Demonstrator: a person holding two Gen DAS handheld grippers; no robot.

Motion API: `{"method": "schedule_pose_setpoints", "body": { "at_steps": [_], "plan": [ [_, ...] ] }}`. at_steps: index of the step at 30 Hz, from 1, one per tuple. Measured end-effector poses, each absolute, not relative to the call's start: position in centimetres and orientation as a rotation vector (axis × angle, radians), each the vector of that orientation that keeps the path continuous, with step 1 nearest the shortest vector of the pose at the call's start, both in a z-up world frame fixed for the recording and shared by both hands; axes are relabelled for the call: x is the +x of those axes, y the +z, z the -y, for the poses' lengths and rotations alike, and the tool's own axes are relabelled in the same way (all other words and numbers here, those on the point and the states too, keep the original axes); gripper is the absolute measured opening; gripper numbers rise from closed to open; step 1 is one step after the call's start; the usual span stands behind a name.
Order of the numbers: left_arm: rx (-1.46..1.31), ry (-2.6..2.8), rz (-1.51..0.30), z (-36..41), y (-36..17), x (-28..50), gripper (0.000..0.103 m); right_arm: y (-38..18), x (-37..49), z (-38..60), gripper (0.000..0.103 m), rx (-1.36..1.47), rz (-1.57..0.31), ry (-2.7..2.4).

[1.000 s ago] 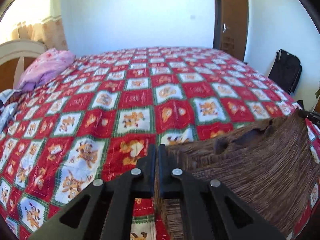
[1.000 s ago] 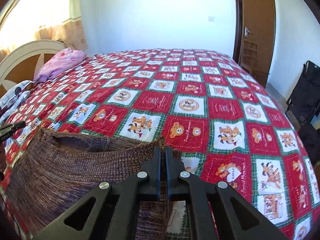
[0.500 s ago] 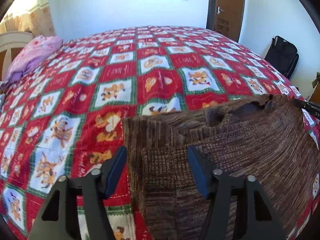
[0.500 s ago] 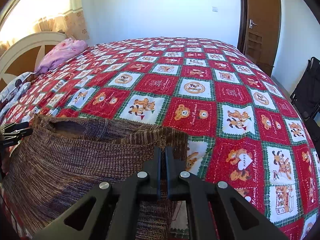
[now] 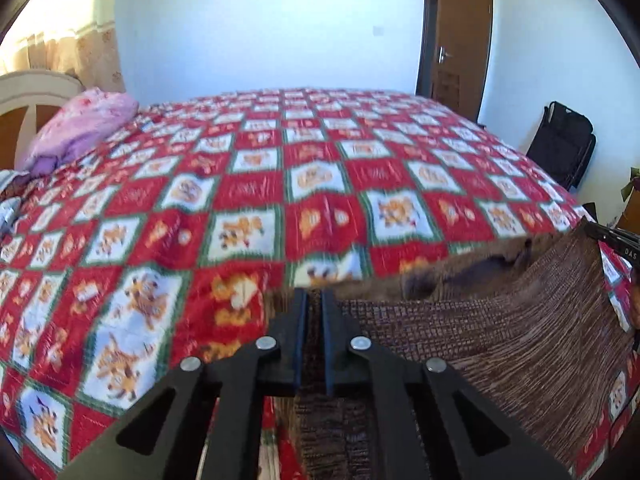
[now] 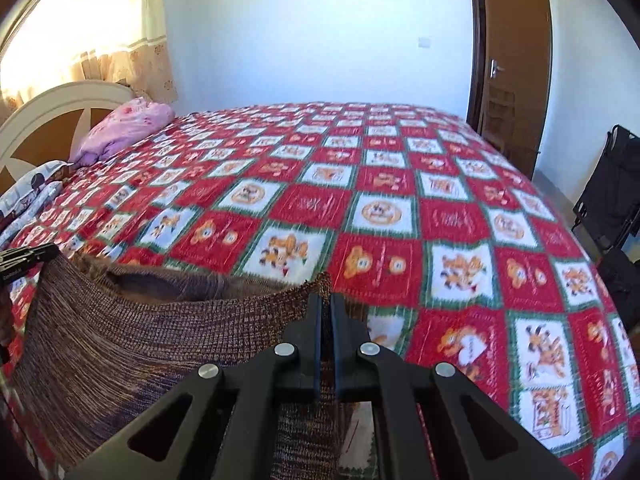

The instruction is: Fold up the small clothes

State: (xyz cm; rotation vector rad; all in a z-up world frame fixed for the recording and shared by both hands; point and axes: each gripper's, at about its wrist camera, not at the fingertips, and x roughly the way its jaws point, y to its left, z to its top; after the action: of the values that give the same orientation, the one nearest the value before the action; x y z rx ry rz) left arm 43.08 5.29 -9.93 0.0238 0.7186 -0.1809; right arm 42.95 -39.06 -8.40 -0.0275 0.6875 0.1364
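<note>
A brown knitted garment (image 5: 500, 344) is stretched between my two grippers above the near edge of a bed. My left gripper (image 5: 314, 300) is shut on its left corner. My right gripper (image 6: 326, 304) is shut on its right corner. The garment (image 6: 120, 340) hangs in a raised fold, and its far layer lies on the red patterned bedspread (image 6: 380, 220). The right gripper's tip shows at the right edge of the left wrist view (image 5: 616, 236). The left gripper's tip shows at the left edge of the right wrist view (image 6: 28, 258).
A pink bundle of cloth (image 5: 80, 128) lies near the headboard (image 6: 52, 120) at the far left. More pale cloth (image 6: 32, 192) lies at the left edge of the bed. A brown door (image 6: 516, 64) and a black bag (image 5: 560, 144) stand to the right of the bed.
My left gripper was open over the garment half a second ago and has shut on its corner. Both grippers have lifted the near edge of the garment. The right gripper has stayed shut.
</note>
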Motion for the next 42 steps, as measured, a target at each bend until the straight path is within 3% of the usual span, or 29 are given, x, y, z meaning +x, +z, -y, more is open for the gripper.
{"method": "schedule_pose_setpoints", "body": {
  "at_steps": [7,10,13,15,16,17,19,26,34,37,42],
  "plan": [
    [-0.001,-0.11,-0.731,-5.9,-11.6,45.1,0.008,-9.7,44.6,39.1,0.003,-0.015,-0.704,0.083],
    [0.004,-0.088,-0.792,-5.9,-13.7,45.7,0.008,-12.0,45.8,39.2,0.003,-0.02,-0.792,0.059],
    [0.029,-0.066,-0.833,-5.6,-14.8,45.9,0.012,-13.7,46.5,39.3,0.004,-0.048,-0.864,0.041],
    [0.031,-0.057,-0.82,-5.5,-13.9,45.4,0.022,-13.6,46.4,39.4,0.005,-0.045,-0.879,0.056],
    [0.029,-0.052,-0.819,-5.6,-13.4,45.0,0.04,-13.3,46.3,39.5,0.011,-0.047,-0.882,0.053],
    [0.027,-0.046,-0.813,-5.6,-12.9,44.4,0.061,-12.9,46.0,39.5,0.032,-0.053,-0.878,0.043],
    [0.019,-0.04,-0.779,-6.0,-12.0,43.1,0.069,-11.7,44.7,39.7,0.059,-0.059,-0.856,0.046],
    [0.02,-0.098,-0.788,-6.0,-11.6,36.7,0.072,-8.5,36.4,38.3,0.059,0.0,-0.814,0.213],
    [0.101,-0.082,-0.831,-4.2,-15.0,32.4,0.075,-14.3,31.2,36.8,0.06,-0.006,-0.966,0.265],
    [0.095,-0.067,-0.839,-4.5,-15.0,32.6,0.083,-14.3,30.2,36.6,0.06,-0.026,-0.936,0.248],
    [0.062,-0.07,-0.856,-5.1,-15.1,32.6,0.087,-13.2,30.0,34.6,0.06,-0.08,-0.967,0.204]
  ]
}}
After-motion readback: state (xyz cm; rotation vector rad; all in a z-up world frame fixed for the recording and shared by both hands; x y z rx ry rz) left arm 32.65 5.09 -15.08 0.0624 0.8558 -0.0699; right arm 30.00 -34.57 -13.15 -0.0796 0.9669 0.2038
